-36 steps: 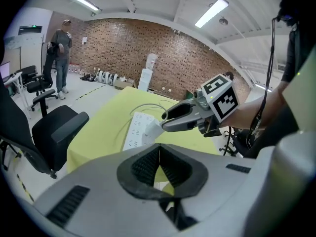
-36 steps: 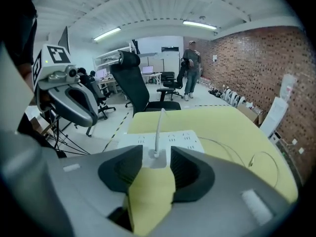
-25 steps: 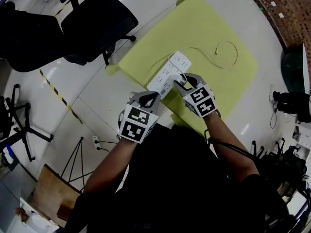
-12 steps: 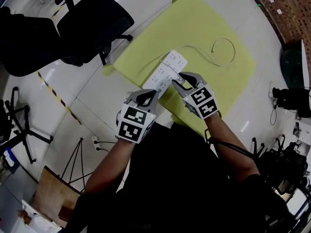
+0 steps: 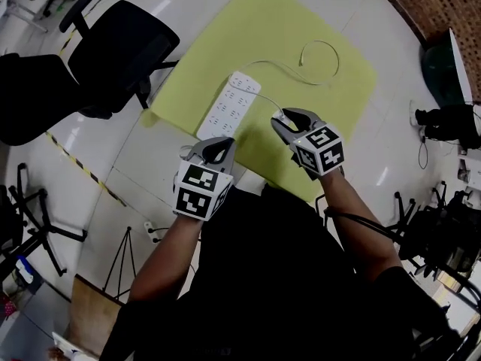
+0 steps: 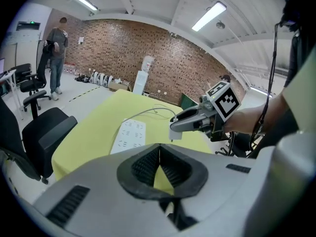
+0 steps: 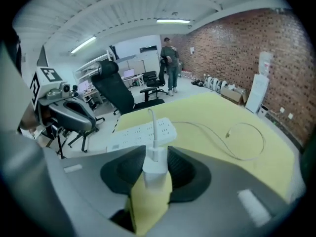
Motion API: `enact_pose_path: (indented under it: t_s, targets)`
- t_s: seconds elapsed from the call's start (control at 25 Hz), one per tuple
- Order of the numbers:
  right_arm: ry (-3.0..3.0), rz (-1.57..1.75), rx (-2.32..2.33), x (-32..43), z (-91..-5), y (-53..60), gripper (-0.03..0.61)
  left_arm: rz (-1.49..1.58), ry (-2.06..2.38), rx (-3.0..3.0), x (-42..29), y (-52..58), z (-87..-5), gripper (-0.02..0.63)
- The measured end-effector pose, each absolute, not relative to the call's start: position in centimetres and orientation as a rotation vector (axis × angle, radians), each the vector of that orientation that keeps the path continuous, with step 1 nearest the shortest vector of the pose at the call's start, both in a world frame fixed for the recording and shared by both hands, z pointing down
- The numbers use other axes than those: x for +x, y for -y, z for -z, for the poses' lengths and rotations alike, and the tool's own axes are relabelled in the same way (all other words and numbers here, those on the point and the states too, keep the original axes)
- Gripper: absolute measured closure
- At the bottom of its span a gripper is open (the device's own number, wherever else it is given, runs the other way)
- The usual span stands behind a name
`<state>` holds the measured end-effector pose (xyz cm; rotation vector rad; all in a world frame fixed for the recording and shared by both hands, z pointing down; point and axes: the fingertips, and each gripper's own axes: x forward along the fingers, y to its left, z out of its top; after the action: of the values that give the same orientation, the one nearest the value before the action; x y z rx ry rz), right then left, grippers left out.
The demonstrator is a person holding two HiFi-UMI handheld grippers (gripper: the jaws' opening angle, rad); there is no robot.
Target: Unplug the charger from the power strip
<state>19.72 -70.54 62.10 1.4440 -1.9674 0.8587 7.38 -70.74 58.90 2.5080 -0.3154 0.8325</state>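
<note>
A white charger is clamped between the jaws of my right gripper, free of the power strip and lifted above the yellow cloth. Its thin white cable trails over the cloth in a loop with a loose end. The white power strip lies flat on the cloth, left of the right gripper. My left gripper is shut with nothing in it, hovering just short of the strip's near end. From the left gripper view I see the strip and the charger held beyond it.
Black office chairs stand left of the table. A person stands far off by a brick wall. Cables, stands and gear crowd the floor at the right. The cloth's near edge runs just ahead of both grippers.
My right gripper has come away from the strip, up and to the right, with the charger in it. The left gripper has drawn back off the strip's near end.
</note>
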Motion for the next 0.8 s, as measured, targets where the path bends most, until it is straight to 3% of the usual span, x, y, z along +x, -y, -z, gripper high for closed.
enact_pose_path:
  t_s: [0.44,0.8]
  targets:
    - [1.844,-1.327,1.767,30.7,-65.2,61.8,0.44,-0.87,0.287,2.527,12.5,67.3,-58.0,0.606]
    - [1.895,-1.346,1.747,32.1,-66.8,60.6,0.436,-0.92,0.301,2.522,13.7,64.4,-57.5,0.606]
